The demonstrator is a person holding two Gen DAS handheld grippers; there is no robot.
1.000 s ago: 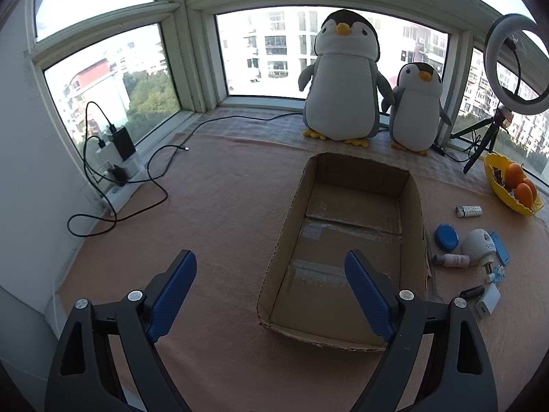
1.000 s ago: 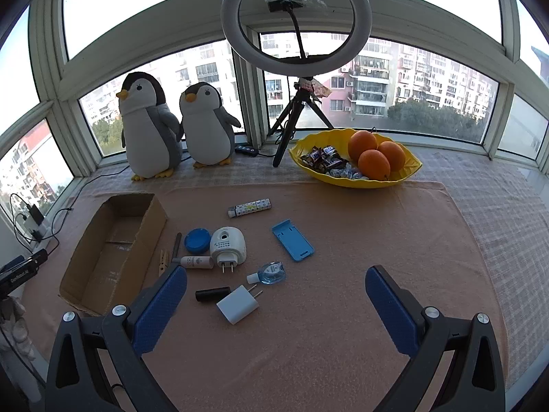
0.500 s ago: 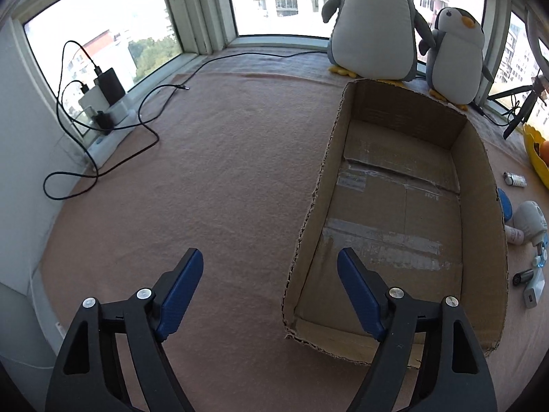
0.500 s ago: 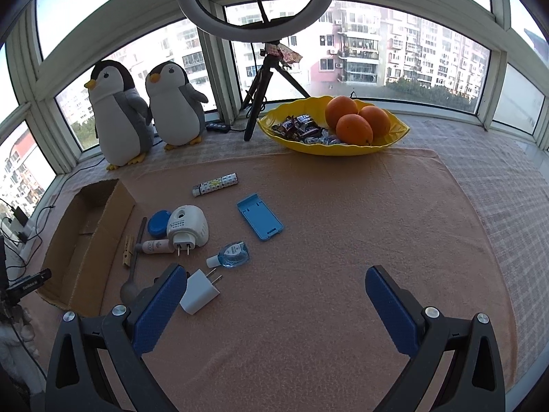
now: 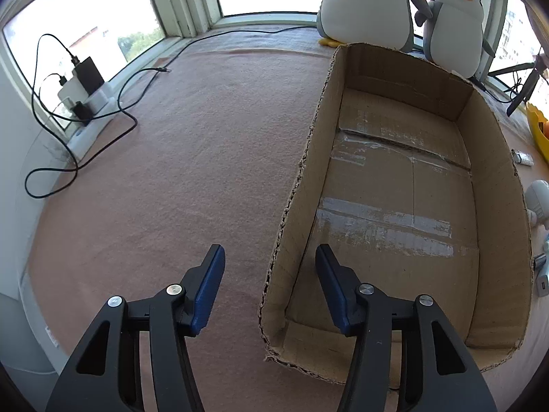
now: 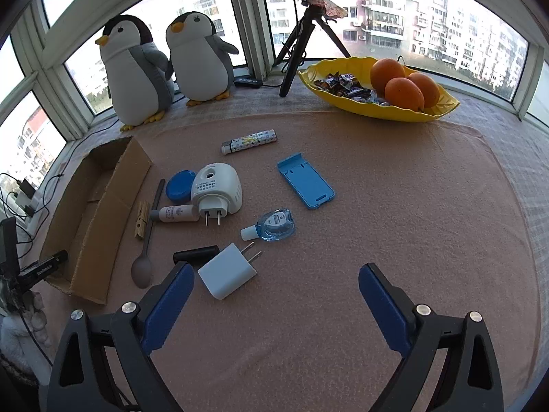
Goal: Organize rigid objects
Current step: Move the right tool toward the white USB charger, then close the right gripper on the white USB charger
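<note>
Left wrist view: left tool, jaws just narrowed, straddles the empty cardboard box's near-left wall, pads not pressing. Right tool, nearly full-wide and empty, has the white charger just ahead-left. Nothing boxed yet; everything remains.

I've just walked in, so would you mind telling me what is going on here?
A person is tidying small items into the cardboard box, which holds nothing yet. The left hand-held gripper straddles the box's near-left wall, its jaws having just been closing but not yet pressing on it. The right hand-held gripper hangs open over the mat beside the white charger; the spoon, clothespin and blue phone stand all lie outside.
</note>
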